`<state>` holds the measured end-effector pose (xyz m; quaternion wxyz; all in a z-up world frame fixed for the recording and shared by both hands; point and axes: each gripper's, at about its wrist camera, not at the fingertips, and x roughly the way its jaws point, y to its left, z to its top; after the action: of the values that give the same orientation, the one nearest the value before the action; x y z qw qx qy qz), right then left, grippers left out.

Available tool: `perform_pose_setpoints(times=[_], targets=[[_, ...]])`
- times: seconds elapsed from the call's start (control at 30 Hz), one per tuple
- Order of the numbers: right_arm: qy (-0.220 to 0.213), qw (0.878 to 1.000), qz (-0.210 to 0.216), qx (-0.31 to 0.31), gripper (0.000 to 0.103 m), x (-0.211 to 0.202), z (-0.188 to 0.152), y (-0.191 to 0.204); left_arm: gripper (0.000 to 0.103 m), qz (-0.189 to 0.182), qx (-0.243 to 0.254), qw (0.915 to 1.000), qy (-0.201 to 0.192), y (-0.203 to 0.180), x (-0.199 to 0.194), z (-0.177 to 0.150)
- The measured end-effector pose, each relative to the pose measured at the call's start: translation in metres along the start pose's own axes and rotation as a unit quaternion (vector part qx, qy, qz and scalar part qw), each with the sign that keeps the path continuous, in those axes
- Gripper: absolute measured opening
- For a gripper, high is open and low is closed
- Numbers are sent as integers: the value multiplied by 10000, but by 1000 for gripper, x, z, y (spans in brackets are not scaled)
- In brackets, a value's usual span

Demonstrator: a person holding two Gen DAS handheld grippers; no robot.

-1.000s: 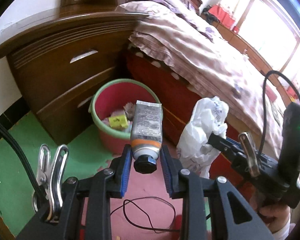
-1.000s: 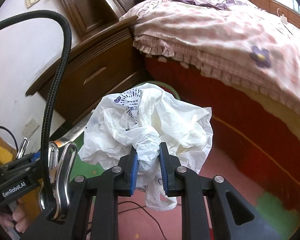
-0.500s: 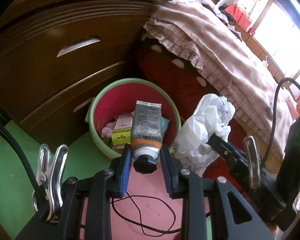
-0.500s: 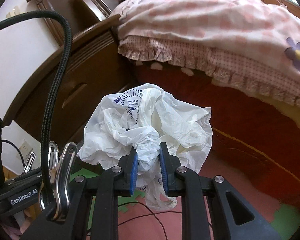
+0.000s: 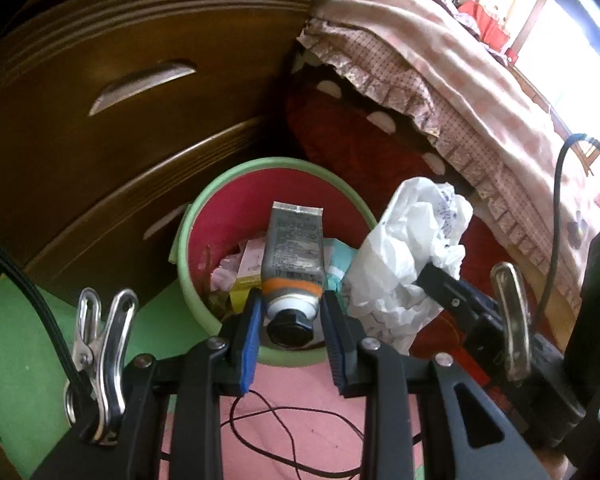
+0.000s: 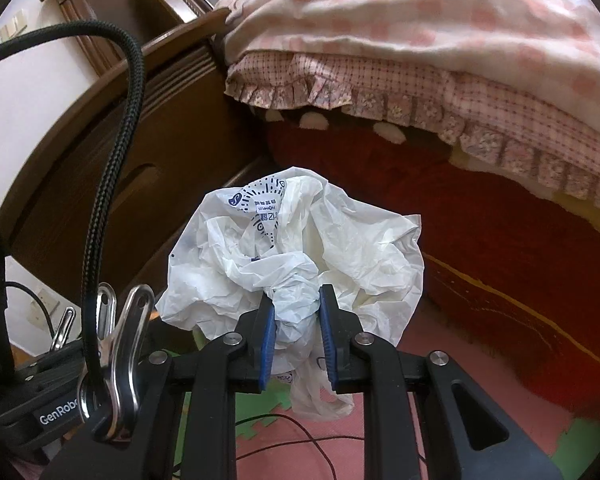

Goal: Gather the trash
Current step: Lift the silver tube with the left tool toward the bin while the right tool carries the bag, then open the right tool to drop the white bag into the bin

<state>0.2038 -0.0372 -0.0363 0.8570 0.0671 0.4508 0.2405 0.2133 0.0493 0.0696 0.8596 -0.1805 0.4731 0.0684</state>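
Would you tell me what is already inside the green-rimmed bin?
Inside the bin lie a pink carton, a yellow-green box, crumpled pinkish paper and something pale teal. The tube in the left gripper covers the middle, so the bottom is hidden.

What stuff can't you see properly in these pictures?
- Bin: hidden in the right wrist view behind the plastic bag.
- Trash at the bin's bottom: left wrist view, covered by the tube.
- Bag print: too crumpled to read.
- Right gripper: fingers buried in the bag in the left view.
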Motion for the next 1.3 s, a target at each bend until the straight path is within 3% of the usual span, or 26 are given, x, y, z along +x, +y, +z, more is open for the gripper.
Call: perform_pose_setpoints(times=[0.77, 1.07, 1.3], targets=[[513, 9986, 51, 102, 22, 66, 8, -6, 30, 299, -144, 9987, 391, 12, 67, 15], [574, 9983, 37, 108, 23, 81, 7, -4, 30, 382, -148, 9985, 373, 15, 71, 17], [618, 9981, 11, 63, 35, 85, 7, 1, 30, 382, -337, 9978, 421, 24, 70, 22]])
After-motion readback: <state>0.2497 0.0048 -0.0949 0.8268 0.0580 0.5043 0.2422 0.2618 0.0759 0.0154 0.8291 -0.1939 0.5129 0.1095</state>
